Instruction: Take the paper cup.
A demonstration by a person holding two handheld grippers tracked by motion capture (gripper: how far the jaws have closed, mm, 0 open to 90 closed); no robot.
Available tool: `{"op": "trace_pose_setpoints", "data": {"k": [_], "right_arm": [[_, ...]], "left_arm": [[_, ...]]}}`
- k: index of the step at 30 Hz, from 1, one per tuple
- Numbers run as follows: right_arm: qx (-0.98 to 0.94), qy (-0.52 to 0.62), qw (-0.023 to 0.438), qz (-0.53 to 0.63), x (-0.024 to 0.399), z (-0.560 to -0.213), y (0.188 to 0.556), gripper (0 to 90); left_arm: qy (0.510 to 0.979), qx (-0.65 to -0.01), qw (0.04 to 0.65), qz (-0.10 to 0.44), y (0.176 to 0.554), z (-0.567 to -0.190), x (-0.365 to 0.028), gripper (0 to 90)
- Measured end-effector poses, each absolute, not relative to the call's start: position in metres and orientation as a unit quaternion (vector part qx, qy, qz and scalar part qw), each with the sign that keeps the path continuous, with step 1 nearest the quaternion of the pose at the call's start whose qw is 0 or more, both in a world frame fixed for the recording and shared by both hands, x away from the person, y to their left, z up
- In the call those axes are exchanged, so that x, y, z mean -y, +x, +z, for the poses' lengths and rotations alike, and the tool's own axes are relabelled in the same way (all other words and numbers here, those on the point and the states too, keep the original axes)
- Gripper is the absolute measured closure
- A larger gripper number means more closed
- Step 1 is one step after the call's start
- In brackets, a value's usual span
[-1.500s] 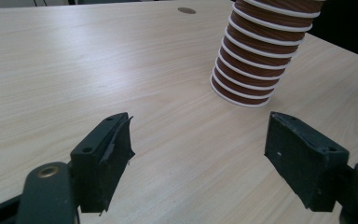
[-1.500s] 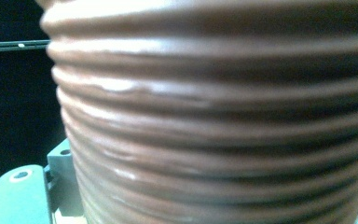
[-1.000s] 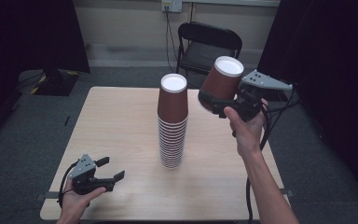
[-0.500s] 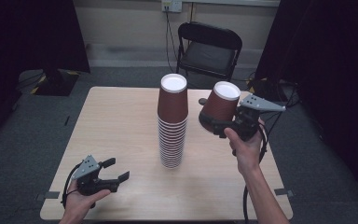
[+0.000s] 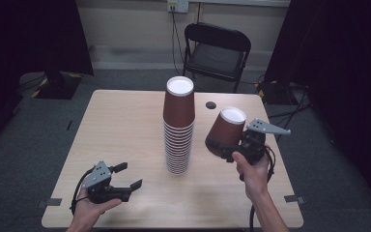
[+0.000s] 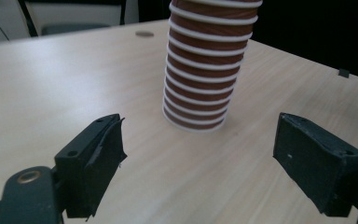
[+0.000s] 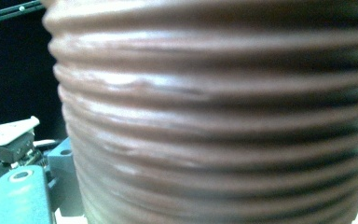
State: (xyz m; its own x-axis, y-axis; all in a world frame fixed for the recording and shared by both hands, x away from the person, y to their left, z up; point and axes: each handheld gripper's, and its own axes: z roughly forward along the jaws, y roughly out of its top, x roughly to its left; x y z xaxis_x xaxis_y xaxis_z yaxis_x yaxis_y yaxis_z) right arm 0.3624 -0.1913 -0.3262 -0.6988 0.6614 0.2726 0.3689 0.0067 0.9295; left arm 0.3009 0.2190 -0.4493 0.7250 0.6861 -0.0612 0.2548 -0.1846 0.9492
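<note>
Dim room, evenly lit table; held cup [image 7: 214,121] blurred close-up.

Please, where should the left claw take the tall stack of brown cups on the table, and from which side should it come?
Probably low on the stack of cups, near its base, coming level from the person's side. The stack is tall and narrow with upside-down cups, so a high grip might tip it. The left claw is open and already faces the base; its jaws stand wider apart than the stack.

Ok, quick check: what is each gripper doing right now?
Left gripper: open, holding nothing, low over the table.
Right gripper: shut on a brown cup, held tilted beside the cup stack.
</note>
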Motion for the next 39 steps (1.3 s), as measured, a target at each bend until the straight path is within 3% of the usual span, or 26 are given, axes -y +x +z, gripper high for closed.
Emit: {"op": "trace_pose_setpoints", "data": {"k": [12, 15, 18, 24, 36, 39], "right_arm": [[-0.689, 0.393, 0.058, 0.606, 0.183, -0.367, 0.351, 12.8], [-0.681, 0.405, 0.038, 0.609, 0.182, -0.376, 0.349, 12.8], [-0.681, 0.411, 0.028, 0.606, 0.181, -0.383, 0.347, 12.8], [-0.666, 0.416, -0.008, 0.619, 0.180, -0.393, 0.341, 12.8], [-0.663, 0.411, -0.036, 0.625, 0.167, -0.399, 0.331, 13.0], [-0.668, 0.406, -0.025, 0.622, 0.164, -0.395, 0.327, 12.9]], "left_arm": [[0.743, -0.285, 0.581, 0.169, 0.301, -0.437, -0.205, 16.1], [0.729, -0.291, 0.599, 0.158, 0.303, -0.435, -0.200, 18.4], [0.721, -0.280, 0.616, 0.150, 0.301, -0.431, -0.190, 32.6], [0.730, -0.255, 0.617, 0.150, 0.304, -0.426, -0.167, 31.4], [0.715, -0.192, 0.653, 0.162, 0.310, -0.424, -0.123, 34.0], [0.721, -0.179, 0.647, 0.170, 0.310, -0.423, -0.118, 36.3]]}}
